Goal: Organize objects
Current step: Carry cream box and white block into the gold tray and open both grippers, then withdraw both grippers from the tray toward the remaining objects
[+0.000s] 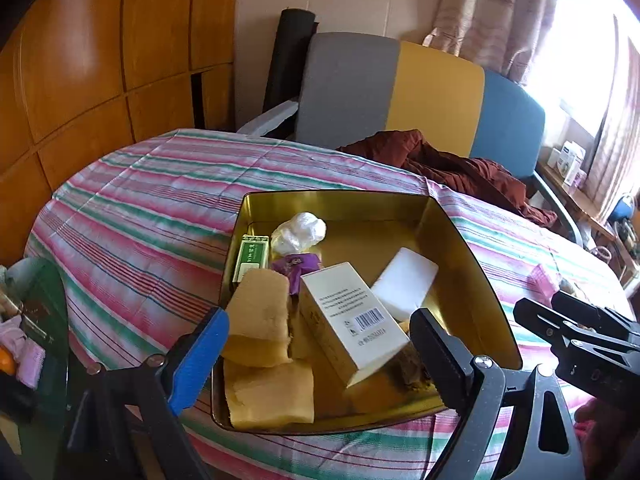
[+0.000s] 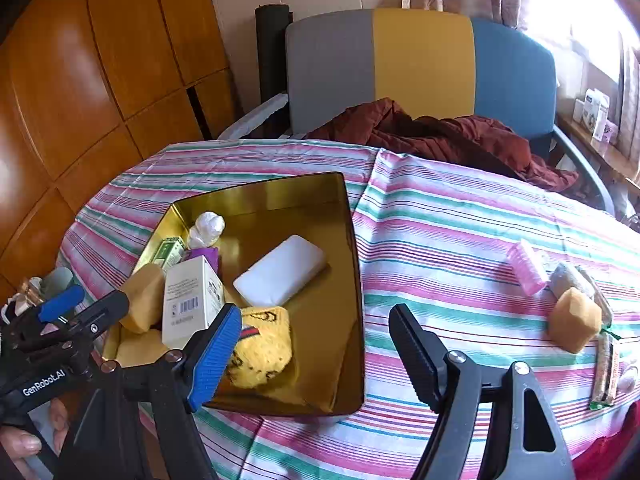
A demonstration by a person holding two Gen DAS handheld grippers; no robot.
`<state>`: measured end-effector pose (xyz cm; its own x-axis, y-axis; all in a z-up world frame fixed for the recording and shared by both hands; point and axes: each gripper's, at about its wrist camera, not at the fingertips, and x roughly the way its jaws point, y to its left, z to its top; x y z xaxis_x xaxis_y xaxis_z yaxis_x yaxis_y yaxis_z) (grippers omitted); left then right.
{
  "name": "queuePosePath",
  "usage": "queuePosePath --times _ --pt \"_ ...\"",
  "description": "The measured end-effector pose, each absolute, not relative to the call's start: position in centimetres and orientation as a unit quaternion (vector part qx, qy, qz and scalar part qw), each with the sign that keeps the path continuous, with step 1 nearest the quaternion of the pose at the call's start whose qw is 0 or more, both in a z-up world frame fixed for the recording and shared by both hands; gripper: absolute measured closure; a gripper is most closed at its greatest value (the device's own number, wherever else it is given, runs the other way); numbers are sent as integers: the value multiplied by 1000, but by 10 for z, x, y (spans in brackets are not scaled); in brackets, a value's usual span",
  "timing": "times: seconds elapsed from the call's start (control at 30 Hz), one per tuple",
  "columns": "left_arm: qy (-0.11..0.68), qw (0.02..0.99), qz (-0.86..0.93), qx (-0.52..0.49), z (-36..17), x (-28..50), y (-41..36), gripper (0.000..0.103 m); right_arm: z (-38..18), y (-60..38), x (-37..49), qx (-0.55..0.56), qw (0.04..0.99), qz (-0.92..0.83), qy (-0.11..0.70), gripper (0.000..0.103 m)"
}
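Golden tin [image 1: 472,240] lies under the wide-open, empty left tongs [image 1: 320,340] and left of the gaping, empty right tongs [image 2: 316,340].

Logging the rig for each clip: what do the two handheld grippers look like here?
Both match: the left gripper and right gripper each have a black plastic frame with silver pivot screws, one finger faced with a ribbed blue pad, the other with a ribbed black pad. The left gripper's body carries white "GenRobot.AI" lettering. No cables or sleeves are visible.
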<state>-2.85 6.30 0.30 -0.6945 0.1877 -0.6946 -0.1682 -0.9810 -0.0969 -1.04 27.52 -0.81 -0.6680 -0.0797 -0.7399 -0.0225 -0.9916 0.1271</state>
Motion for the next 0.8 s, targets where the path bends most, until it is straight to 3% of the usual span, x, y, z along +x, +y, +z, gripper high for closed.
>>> queuePosePath --times 0.23,0.8 --pt "15 99 926 -365 7 -16 75 10 -7 280 1 389 -11 -920 -45 20" --pt "71 111 933 -334 15 4 102 5 -11 317 18 385 -52 -919 -60 20"
